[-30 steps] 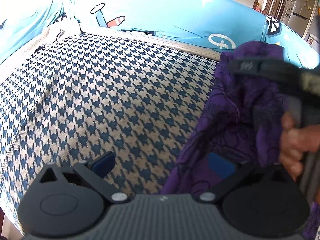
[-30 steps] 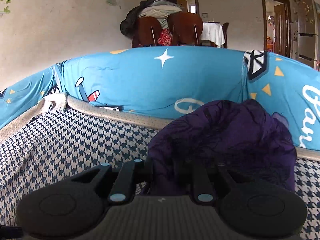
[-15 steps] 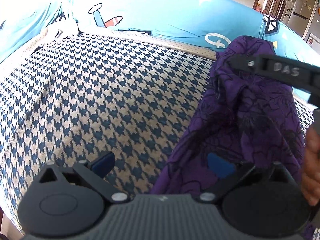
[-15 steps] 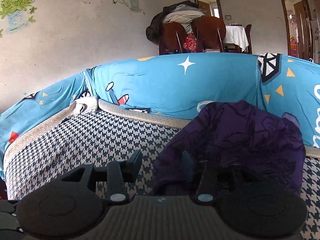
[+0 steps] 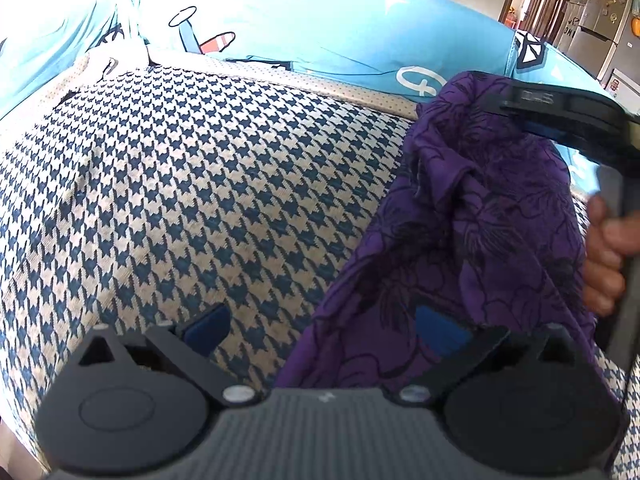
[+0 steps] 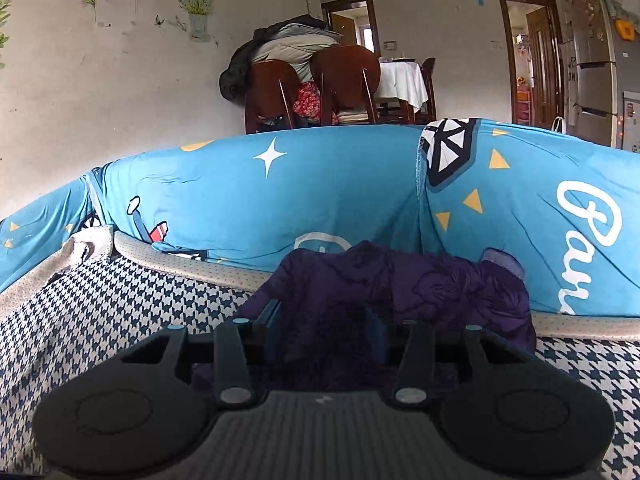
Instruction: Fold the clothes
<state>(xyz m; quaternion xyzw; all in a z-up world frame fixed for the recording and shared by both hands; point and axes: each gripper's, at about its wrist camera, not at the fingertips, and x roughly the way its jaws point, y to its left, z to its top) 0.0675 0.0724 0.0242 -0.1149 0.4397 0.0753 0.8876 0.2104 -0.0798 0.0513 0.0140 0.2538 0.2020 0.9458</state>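
Note:
A purple garment [image 5: 480,232] with a dark flower print hangs in a bunch over the right side of the houndstooth sofa seat [image 5: 200,184]. My right gripper [image 5: 500,104] holds its top from the right, and a person's hand [image 5: 604,256] grips the handle. In the right wrist view the right gripper [image 6: 324,332] is shut on a thick wad of the purple garment [image 6: 400,284]. My left gripper [image 5: 324,328] is open low over the seat. Its right finger lies against the cloth's lower part, and the cloth's left edge falls between the fingers.
A blue printed cover [image 5: 320,28] wraps the sofa back and left arm. Behind the sofa stand wooden chairs [image 6: 312,84] piled with clothes, a table, doorways and a fridge [image 6: 596,60]. The left part of the seat is bare houndstooth fabric.
The right gripper has lifted and carried the purple garment up and away, so the cloth now hangs taller. The right camera has tilted up. The left gripper stays open, barely moved.

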